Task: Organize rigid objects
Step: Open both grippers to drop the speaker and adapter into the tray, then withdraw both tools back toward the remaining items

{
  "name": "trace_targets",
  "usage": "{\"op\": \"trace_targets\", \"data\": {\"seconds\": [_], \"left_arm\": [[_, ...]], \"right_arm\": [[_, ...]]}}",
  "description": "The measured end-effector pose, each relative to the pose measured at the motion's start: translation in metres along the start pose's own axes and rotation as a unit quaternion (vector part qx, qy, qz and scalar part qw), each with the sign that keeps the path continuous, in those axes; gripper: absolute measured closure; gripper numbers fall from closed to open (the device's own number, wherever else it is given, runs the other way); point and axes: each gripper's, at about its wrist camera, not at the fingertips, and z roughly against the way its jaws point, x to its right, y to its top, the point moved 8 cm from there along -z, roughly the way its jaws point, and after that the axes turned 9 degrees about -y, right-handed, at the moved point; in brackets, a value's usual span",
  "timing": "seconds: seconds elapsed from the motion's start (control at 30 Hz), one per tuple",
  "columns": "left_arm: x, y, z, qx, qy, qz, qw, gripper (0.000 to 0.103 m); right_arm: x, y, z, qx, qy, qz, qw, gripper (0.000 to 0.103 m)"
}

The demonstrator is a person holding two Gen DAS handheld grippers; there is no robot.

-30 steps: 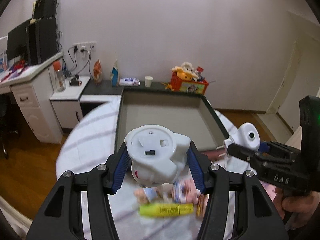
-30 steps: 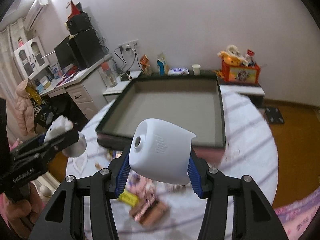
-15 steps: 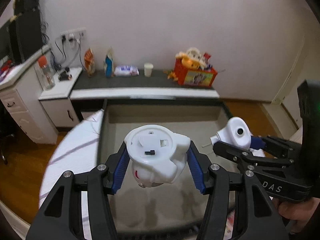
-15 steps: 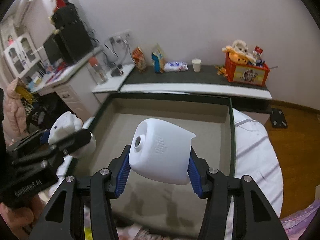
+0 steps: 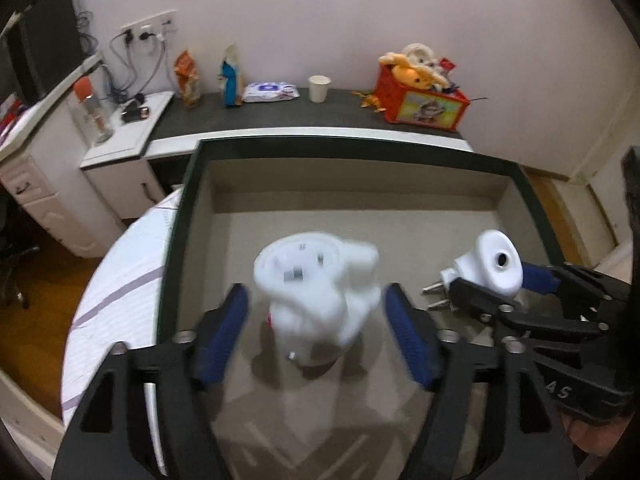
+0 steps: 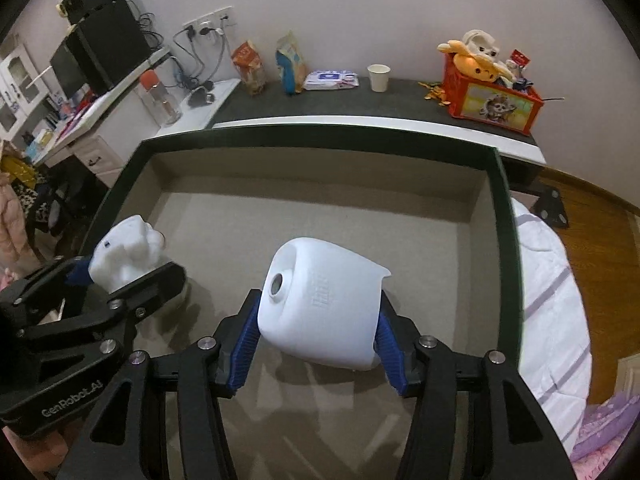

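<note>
We've got both grippers down inside the big dark-rimmed tray, since that's where stuff gets sorted. Left gripper jaws have just been opening wide, so the white round gadget sits loose between them, blurry. Right gripper's jaws have just been easing open too, pads seemingly still touching the white plug-in unit.

Each wrist camera looks steeply down along its fingers, close above the tray; both views share its floor.
</note>
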Motion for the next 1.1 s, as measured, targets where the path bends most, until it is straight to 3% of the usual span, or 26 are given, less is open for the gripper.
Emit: {"op": "trace_targets", "data": {"seconds": [0.03,0.1,0.17,0.2,0.23,0.37,0.53,0.83,1.1], "left_arm": [[-0.005,0.001,0.002,0.001,0.003,0.007,1.0,0.01],[-0.005,0.0,0.009,0.006,-0.025,0.017,0.9995,0.008],[-0.005,-0.001,0.021,0.018,-0.027,0.021,0.9993,0.003],[-0.007,0.0,0.027,0.026,-0.024,0.021,0.9992,0.0],[-0.006,0.0,0.038,0.039,-0.032,0.021,0.9985,0.0],[-0.001,-0.006,0.075,0.075,-0.042,0.014,0.9962,0.0],[0.007,-0.017,0.125,0.125,-0.023,-0.009,0.9919,0.0],[0.022,-0.064,0.178,0.147,0.0,-0.031,0.9887,0.0],[0.016,-0.125,0.2,0.139,0.011,-0.016,0.9901,0.0]], "right_arm": [[0.0,0.002,0.0,0.001,0.004,-0.002,1.0,0.042],[-0.003,0.002,0.004,0.002,0.012,0.002,1.0,0.038],[-0.005,0.003,0.01,0.008,0.019,-0.002,1.0,0.033],[-0.002,0.003,0.015,0.015,0.01,-0.006,1.0,0.02],[0.0,0.005,0.019,0.024,0.007,-0.008,1.0,0.014],[0.001,0.003,0.048,0.056,0.019,-0.014,0.998,0.013],[0.005,-0.009,0.083,0.086,0.02,-0.031,0.996,0.013],[-0.007,-0.054,0.144,0.13,0.042,-0.039,0.99,0.013],[-0.013,-0.117,0.18,0.149,0.045,-0.046,0.987,0.012]]}}
